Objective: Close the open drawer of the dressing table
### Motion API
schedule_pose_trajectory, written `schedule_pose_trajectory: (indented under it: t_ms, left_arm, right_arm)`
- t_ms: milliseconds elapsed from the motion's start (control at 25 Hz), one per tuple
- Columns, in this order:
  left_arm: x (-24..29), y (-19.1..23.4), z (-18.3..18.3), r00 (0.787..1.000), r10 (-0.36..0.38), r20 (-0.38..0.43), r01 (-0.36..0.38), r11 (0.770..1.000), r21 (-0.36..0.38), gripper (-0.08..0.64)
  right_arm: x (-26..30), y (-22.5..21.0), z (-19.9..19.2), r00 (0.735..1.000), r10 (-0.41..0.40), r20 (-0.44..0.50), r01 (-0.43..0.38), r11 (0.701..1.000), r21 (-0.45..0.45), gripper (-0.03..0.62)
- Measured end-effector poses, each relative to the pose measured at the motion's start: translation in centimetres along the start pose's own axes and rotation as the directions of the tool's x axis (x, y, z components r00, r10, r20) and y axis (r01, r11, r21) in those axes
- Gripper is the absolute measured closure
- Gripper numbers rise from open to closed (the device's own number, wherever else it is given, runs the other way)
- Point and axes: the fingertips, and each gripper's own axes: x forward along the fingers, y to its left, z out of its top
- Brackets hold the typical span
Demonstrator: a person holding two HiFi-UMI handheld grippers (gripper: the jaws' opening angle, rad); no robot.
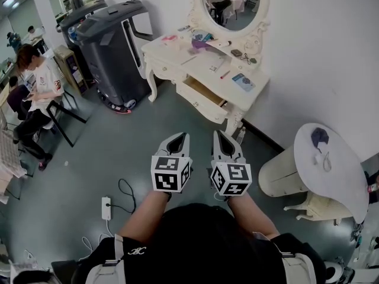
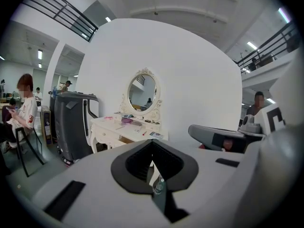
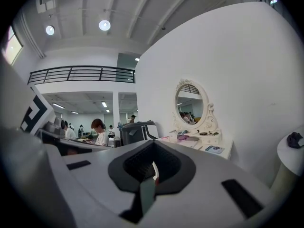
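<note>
Two grippers, left [image 1: 184, 136] and right [image 1: 218, 134], show fingers together and empty, well apart from the open drawer [image 1: 204, 93] under the worktop [image 1: 177, 59]. I judge this the approach; next, I reach the drawer front and push squarely.

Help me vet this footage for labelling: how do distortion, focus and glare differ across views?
Head view: sharp, evenly lit, dressing table clear, edges slightly bent. Left gripper view: heavy fisheye, black corners, foreground soft. Right gripper view: same fisheye, ceiling lamps blown out.
</note>
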Motion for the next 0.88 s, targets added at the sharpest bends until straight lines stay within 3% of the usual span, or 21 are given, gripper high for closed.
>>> schedule_pose_trajectory:
  t_ms: [440,880]
  left_arm:
    - [-0.1,2.9,-0.6,0.998,-0.057,-0.009,0.057,0.998,-0.002,0.554]
    - [3.7,6.1,0.2,0.999,-0.04,-0.019,0.041,0.999,0.022,0.554]
  right_arm:
    - [1.9,1.9,-0.5,0.999,-0.053,-0.013,0.053,0.999,-0.007,0.583]
    - [7.5,1.2,-0.1,1.0,-0.024,0.008,0.025,0.999,-0.02,0.583]
